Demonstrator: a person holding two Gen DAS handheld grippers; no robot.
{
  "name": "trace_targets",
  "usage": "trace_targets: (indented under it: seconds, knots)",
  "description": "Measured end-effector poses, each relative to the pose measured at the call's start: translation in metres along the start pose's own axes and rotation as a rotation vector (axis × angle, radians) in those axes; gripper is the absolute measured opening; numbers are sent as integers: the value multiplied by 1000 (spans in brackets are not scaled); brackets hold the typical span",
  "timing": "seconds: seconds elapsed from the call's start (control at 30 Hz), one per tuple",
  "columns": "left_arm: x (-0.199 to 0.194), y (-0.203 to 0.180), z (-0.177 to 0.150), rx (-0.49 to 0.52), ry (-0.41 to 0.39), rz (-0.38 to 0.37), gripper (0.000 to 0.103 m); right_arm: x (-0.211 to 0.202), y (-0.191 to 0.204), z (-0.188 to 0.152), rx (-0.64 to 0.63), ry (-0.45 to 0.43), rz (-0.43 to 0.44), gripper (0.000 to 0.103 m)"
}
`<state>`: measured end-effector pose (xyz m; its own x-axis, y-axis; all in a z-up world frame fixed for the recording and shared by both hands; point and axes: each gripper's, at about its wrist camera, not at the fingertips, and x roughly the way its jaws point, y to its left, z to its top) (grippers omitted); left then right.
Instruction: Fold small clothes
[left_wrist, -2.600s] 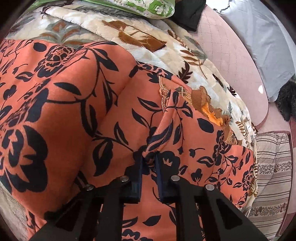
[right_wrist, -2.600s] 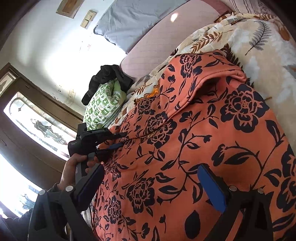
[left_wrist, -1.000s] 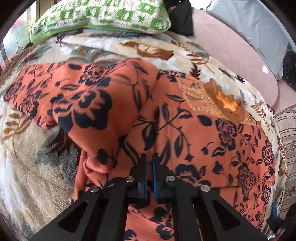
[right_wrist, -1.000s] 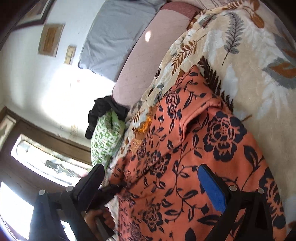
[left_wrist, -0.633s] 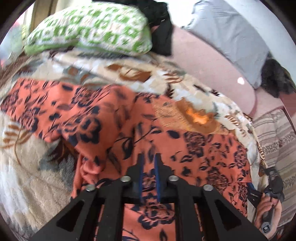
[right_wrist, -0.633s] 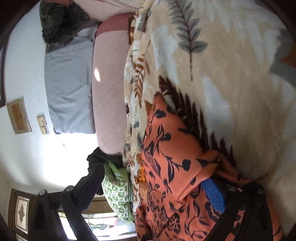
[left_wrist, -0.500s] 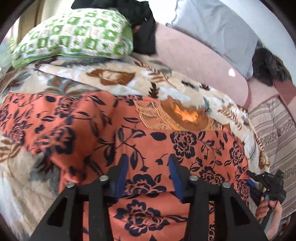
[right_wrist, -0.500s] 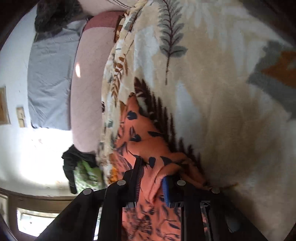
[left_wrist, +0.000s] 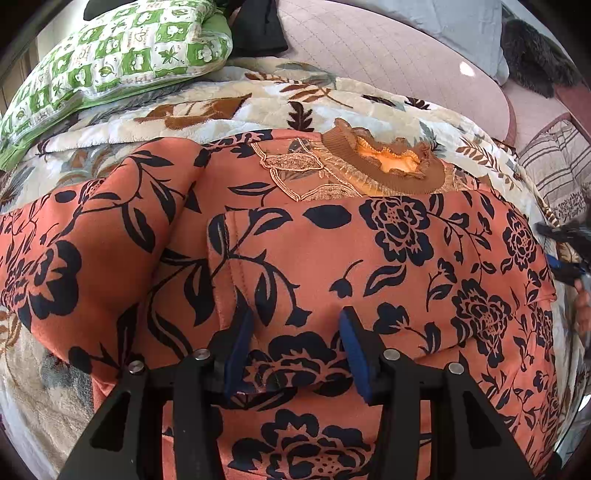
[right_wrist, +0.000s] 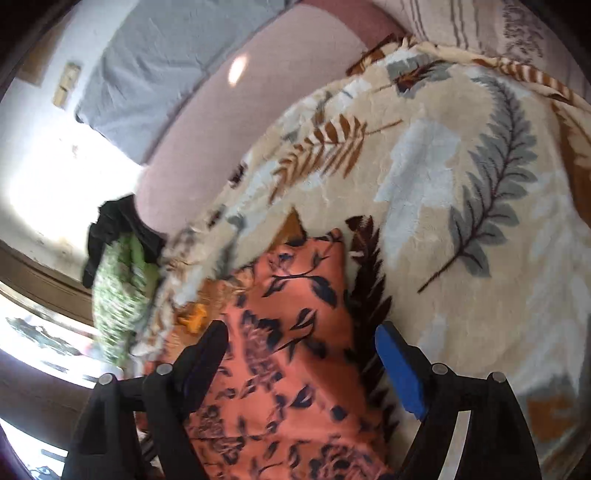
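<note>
Both grippers stand part open and hold nothing. The left gripper (left_wrist: 295, 343) hovers low over the orange floral garment (left_wrist: 369, 266), its blue pads apart with cloth under the gap but not pinched — a release, I judge, so the folded sleeve can settle. The right gripper (right_wrist: 301, 363), whose jaws have just been opening, straddles the garment's far corner (right_wrist: 306, 280) without pressing on it, likely for the same reason. That garment lies spread on the leaf-patterned blanket (left_wrist: 229, 99) covering the bed, brown collar (left_wrist: 384, 166) away from the left camera, one sleeve folded inward across the body. Beyond it rest a green checked pillow (left_wrist: 122, 48) and a pink headboard (left_wrist: 388, 55). Further folds appear to remain.
</note>
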<state>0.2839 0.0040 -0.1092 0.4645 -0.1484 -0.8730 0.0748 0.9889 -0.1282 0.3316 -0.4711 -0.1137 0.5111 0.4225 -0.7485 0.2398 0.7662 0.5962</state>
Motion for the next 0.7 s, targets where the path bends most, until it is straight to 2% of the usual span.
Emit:
trace_targets:
  seconds: [0.03, 0.07, 0.1, 0.17, 0.2, 0.23, 0.27, 0.3, 0.33, 0.4, 0.5, 0.53, 0.57, 0.6, 0.63, 0.67, 0.7]
  knots:
    - [0, 0, -3, 9, -2, 3, 49, 17, -1, 4, -12, 55, -19, 47]
    - [0, -1, -3, 21, -4, 6, 49, 24, 3, 5, -41, 67, -50, 20]
    - [1, -2, -3, 30, -6, 5, 49, 20, 16, 2, -116, 36, -86, 13]
    - [1, -3, -4, 38, -12, 1, 50, -4, 51, -10, -323, -108, -201, 12]
    - [1, -4, -4, 43, -15, 3, 50, -8, 62, -16, -432, -191, -342, 11]
    - [1, -6, -5, 52, -18, 9, 51, 2, 60, -17, -489, -219, -489, 11]
    - [1, -7, -5, 61, -19, 15, 51, 18, 48, -11, -480, -158, -546, 11]
    - [0, -8, -5, 68, -18, 17, 51, 29, 25, -6, -390, -65, -491, 12]
    - [0, -7, -4, 70, -14, 13, 52, 20, 13, -6, -330, -102, -422, 13]
    - [0, -6, -3, 65, -10, -5, 54, -9, 4, -11, -242, -184, -364, 15]
    - [1, -10, -5, 83, -19, -3, 61, -50, 28, -24, -214, -258, -149, 15]
    - [1, -12, -6, 93, -21, 8, 61, -56, 38, -26, -209, -236, -39, 20]
    - [1, -13, -6, 93, -19, 12, 62, -53, 46, -28, -186, -191, 65, 41]
    - [1, -13, -5, 85, -15, 6, 62, -47, 46, -32, -149, -142, 149, 85]
    - [1, -12, -4, 77, -7, -2, 63, -36, 41, -38, -115, -119, 180, 97]
    - [-1, -10, -1, 67, 4, -16, 63, -16, 33, -45, -85, -68, 117, 100]
    - [-7, -6, 1, 50, 10, -41, 63, 9, 11, -52, -24, 25, -18, 97]
